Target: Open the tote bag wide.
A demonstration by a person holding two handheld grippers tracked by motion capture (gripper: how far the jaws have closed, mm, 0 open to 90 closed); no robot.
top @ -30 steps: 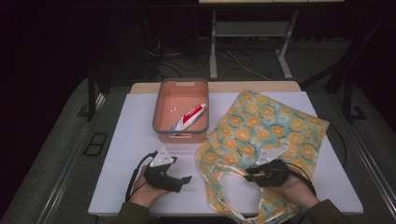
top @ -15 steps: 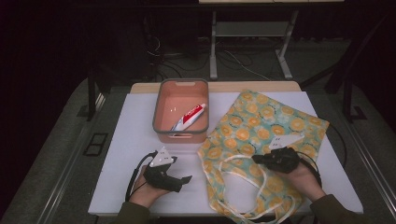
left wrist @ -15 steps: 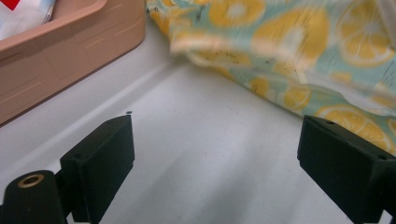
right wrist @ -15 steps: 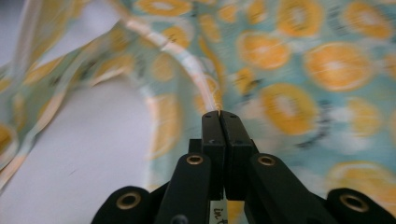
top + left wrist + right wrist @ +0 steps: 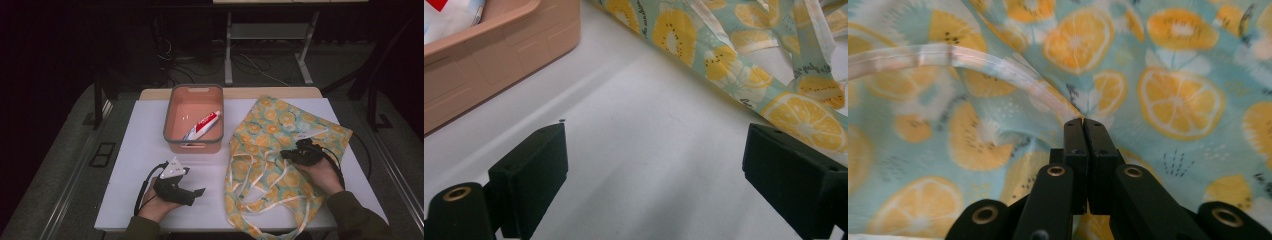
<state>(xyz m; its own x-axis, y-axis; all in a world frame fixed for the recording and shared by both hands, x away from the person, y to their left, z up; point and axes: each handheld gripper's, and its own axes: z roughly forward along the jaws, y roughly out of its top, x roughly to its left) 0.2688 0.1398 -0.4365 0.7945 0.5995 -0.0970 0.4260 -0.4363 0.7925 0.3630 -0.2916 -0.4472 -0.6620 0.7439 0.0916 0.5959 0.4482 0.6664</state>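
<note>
On desk's right half, lay fruit-print tote bag (image 5: 280, 150), flat, straps loose toward near edge. Right hand-held gripper (image 5: 1083, 122) pinched together on fold of bag fabric beside strap (image 5: 973, 60). Left hand-held gripper (image 5: 654, 165) rested with jaws apart, empty, near pink bin (image 5: 194, 120) holding toothpaste tube (image 5: 202, 124). Judged step: gripping cloth to open bag. Next called for lifting pinched layer, left taking opposite rim.

A white table (image 5: 140, 150) is carrying a pink bin (image 5: 194, 142) beyond the left hand-held gripper (image 5: 192, 192) and a fruit-print bag (image 5: 270, 125) under the right hand-held gripper (image 5: 292, 152).
</note>
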